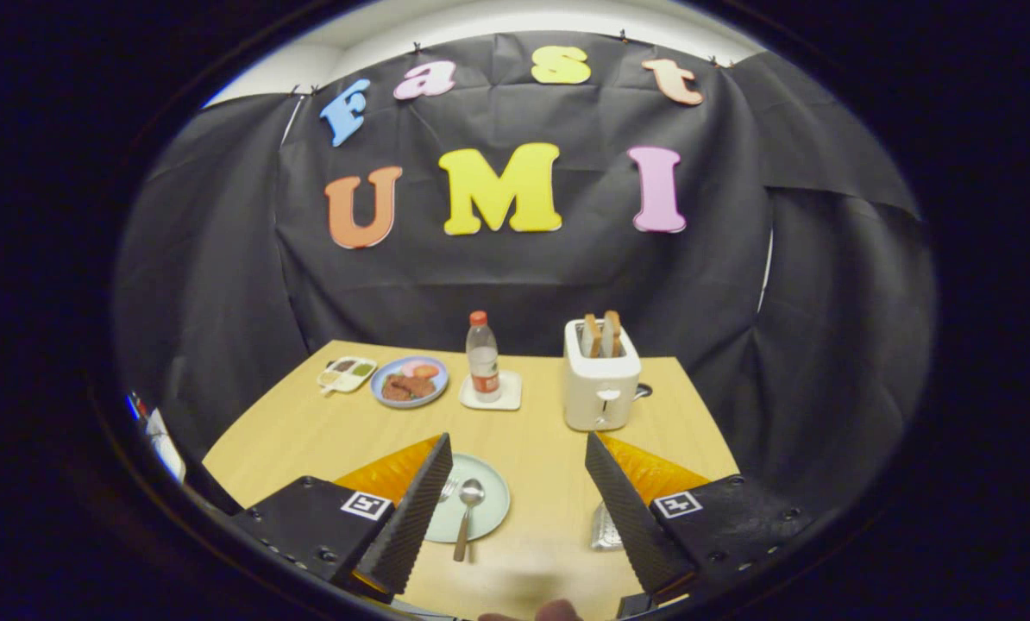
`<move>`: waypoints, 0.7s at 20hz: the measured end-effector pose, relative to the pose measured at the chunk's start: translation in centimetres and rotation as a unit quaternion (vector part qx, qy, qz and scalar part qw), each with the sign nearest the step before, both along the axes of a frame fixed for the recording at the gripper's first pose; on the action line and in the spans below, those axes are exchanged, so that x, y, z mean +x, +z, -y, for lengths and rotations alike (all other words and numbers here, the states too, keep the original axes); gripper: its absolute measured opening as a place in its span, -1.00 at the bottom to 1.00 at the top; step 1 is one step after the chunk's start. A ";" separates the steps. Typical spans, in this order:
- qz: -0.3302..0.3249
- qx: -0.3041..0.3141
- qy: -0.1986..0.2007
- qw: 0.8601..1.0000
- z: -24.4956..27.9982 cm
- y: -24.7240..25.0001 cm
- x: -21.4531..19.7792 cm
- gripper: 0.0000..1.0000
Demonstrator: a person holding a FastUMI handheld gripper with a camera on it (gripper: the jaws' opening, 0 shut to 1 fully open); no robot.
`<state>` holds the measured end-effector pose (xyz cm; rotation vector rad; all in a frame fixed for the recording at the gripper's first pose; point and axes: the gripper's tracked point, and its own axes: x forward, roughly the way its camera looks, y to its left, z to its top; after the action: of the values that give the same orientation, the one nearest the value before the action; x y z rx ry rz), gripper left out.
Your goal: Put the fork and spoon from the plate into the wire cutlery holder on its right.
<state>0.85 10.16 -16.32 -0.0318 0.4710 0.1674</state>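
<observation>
Far left at the back of the bench (308,431) there's a little sauce tray (347,373) and a blue food plate (409,380), out of the way. Closer in, the pale green plate (486,509) sits by the left finger, which hides most of the fork (448,490); the spoon (467,513) lies handle toward us, easy to grab. Gripper (515,509) fingers spread wide, holding nothing, probably lining up. The wire cutlery holder (606,528) peeks from behind the right finger, toaster (601,384) beyond.

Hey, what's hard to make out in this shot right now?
- Fork: mostly behind the left finger in the gripper view; only the tines show on the plate.
- Wire cutlery holder: largely hidden by the right finger.
- Small tray beyond the spoon: contents too small to tell.
- Gripper: open, holding nothing.
</observation>
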 end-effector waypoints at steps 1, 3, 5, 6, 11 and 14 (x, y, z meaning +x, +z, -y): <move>-0.014 0.000 0.006 1.000 -0.9 -1.3 0.0 0.89; -0.037 -0.014 0.013 0.999 -2.3 -3.9 0.3 0.89; -0.067 -0.027 0.021 0.997 -3.8 -6.7 0.5 0.89; -0.082 -0.031 0.022 0.996 -4.4 -8.0 0.6 0.89; -0.135 -0.061 0.013 0.989 -6.8 -14.2 1.5 0.89; -0.166 -0.089 0.019 0.982 -7.7 -17.8 2.0 0.90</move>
<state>2.89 17.84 -34.08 -0.1897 0.8181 0.1680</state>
